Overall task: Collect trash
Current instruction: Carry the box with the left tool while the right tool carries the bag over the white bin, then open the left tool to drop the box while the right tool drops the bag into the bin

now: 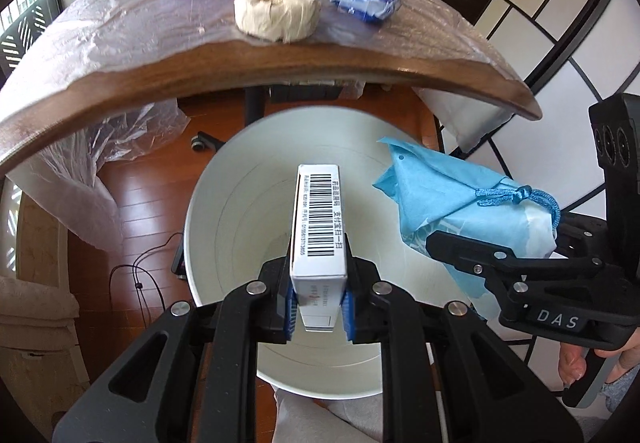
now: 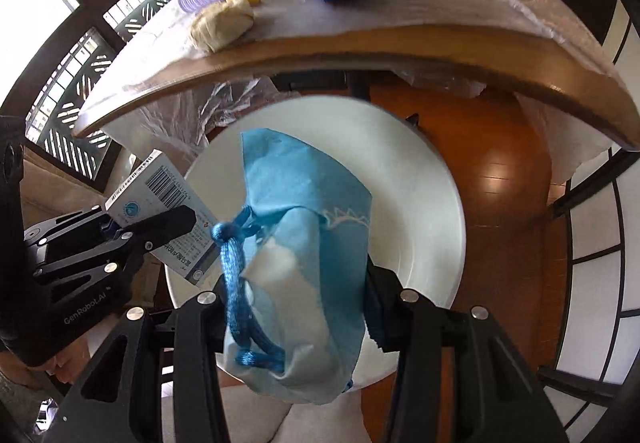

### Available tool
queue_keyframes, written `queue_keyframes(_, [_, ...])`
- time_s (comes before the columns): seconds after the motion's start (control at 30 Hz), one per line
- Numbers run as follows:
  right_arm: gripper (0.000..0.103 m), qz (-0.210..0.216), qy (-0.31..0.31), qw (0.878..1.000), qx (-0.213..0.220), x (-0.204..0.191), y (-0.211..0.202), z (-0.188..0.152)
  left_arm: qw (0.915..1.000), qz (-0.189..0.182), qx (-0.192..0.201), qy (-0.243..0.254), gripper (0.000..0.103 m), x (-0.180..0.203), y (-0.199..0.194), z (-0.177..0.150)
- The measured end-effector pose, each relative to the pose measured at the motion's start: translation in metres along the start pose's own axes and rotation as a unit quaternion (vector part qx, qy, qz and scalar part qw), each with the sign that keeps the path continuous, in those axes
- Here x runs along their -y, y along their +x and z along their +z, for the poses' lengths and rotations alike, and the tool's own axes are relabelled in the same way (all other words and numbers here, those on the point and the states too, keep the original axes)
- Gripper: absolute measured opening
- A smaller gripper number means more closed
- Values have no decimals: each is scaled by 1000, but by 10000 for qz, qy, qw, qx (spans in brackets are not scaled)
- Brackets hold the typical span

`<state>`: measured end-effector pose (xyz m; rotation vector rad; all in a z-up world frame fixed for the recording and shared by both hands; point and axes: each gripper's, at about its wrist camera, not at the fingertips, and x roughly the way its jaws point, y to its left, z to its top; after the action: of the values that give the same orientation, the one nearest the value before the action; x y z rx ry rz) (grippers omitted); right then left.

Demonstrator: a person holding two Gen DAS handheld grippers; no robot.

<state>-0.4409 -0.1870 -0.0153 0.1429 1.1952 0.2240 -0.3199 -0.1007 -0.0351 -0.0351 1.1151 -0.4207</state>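
White bin [image 1: 224, 203] is my landmark: I hold the left gripper [image 1: 319, 307] clamped on the barcoded box [image 1: 319, 227] directly above its mouth, and the right gripper [image 2: 296, 307] pinching the blue drawstring pouch [image 2: 308, 243] over its rim, ready to drop both.

"DAS" on right gripper [image 1: 460, 243]; "GenRobot.AI" on left gripper [image 2: 160, 227]; barcode on box [image 1: 318, 227].
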Motion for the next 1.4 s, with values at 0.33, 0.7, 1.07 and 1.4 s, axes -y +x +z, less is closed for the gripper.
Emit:
queue_keyframes(0.33, [45, -59, -122, 9989, -439, 10, 33, 0, 9994, 106, -297, -171, 20, -1, 28, -1])
queue_keyframes(0.7, [45, -116, -146, 9982, -579, 18, 46, 0, 9983, 251, -507, -105, 20, 4, 49, -1])
queue_keyframes(1.07, [45, -147, -146, 9980, -603, 17, 48, 1, 9977, 286, -602, -79, 20, 7, 56, -2])
queue_keyframes(1.4, [45, -208, -132, 9975, -665, 22, 54, 2, 9973, 319, -663, -62, 20, 5, 62, 0])
